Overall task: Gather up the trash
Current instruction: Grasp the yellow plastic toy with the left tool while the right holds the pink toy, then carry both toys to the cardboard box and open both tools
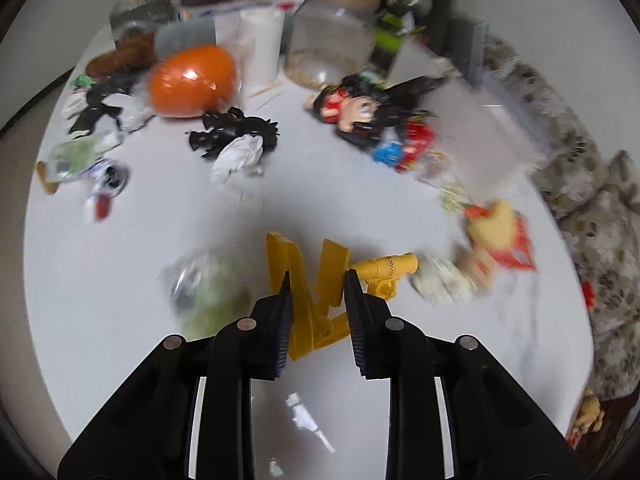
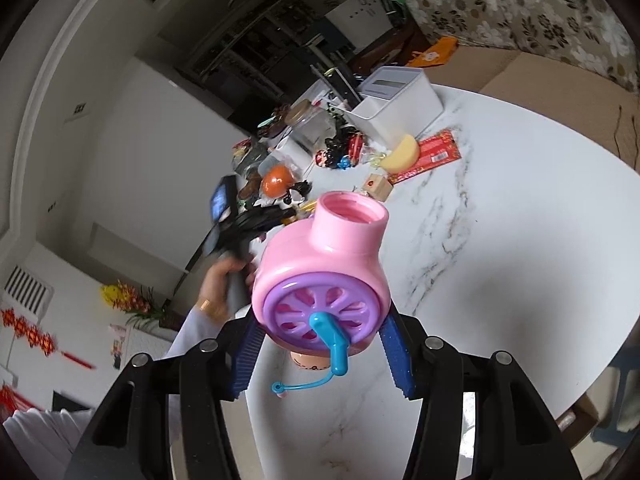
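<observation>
1. Yellow plastic piece [image 1: 308,280] stands between your left gripper's [image 1: 316,280] narrowed jaws; whether the pads press it yet the blurred view does not show; check the bite before you lift.
2. Pink toy [image 2: 324,276] sits clamped in your right gripper [image 2: 320,344]; hold it level, off the table [image 2: 520,260].
3. Likely trash lies at ten to twelve o'clock from the left gripper: a white wad [image 1: 238,158] and wrappers [image 1: 86,162]; toys lie mixed in, so sort carefully.
4. White bin [image 2: 396,110], far at one o'clock from the right gripper, looks the likely drop; approach it slowly.
</observation>
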### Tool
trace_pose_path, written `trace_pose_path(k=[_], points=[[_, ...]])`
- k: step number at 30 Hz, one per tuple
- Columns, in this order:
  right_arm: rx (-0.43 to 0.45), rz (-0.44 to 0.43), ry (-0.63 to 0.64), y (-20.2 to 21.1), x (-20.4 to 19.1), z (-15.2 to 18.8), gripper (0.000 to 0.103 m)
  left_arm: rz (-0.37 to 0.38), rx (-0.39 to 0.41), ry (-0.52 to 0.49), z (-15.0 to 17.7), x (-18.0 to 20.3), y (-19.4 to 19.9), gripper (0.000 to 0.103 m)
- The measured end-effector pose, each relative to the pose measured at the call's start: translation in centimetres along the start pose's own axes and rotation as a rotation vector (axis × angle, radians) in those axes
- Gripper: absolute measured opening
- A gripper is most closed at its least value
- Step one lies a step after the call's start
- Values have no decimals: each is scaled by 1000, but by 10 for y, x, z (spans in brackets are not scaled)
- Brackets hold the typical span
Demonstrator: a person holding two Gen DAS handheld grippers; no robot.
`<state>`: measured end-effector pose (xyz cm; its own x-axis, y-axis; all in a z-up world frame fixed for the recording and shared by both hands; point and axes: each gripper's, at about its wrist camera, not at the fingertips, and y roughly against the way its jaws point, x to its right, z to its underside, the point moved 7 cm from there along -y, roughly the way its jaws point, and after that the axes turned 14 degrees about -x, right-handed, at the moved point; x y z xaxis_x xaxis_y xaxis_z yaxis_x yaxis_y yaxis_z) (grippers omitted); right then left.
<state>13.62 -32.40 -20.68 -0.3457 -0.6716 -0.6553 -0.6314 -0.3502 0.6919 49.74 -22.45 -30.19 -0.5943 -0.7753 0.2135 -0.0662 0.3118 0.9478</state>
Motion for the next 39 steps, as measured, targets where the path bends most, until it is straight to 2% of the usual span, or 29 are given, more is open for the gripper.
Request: trace_pose_path(k=[5,8,11,14,17,22,26,30,35,39], points=[[-37,-8,53,-1,-4,2,53,50,44,-73,95,17,54,24],[-81,-3,97,0,-3,12,53,35,39,-98,164,32,80,24],[-139,0,151,5,3,28,53,74,15,-75,229,49,97,24],[-201,8,215,15,12,47,53,59,4,-50,295,77,111,24],[-256,16,283,29,26,69,53,64,-6,7,348,106,116,25],[-343,12,364,54,61,112,53,71,-20,84,418,156,108,25],[-415,35,420,65,100,151,53,83,-54,124,464,198,77,25],[-476,62,416,59,143,187,53,98,-103,139,495,227,25,25],[-563,131,357,10,218,233,53,167,-190,171,535,244,-75,25],[-571,269,351,-48,291,261,53,118,-288,193,559,236,-167,24]])
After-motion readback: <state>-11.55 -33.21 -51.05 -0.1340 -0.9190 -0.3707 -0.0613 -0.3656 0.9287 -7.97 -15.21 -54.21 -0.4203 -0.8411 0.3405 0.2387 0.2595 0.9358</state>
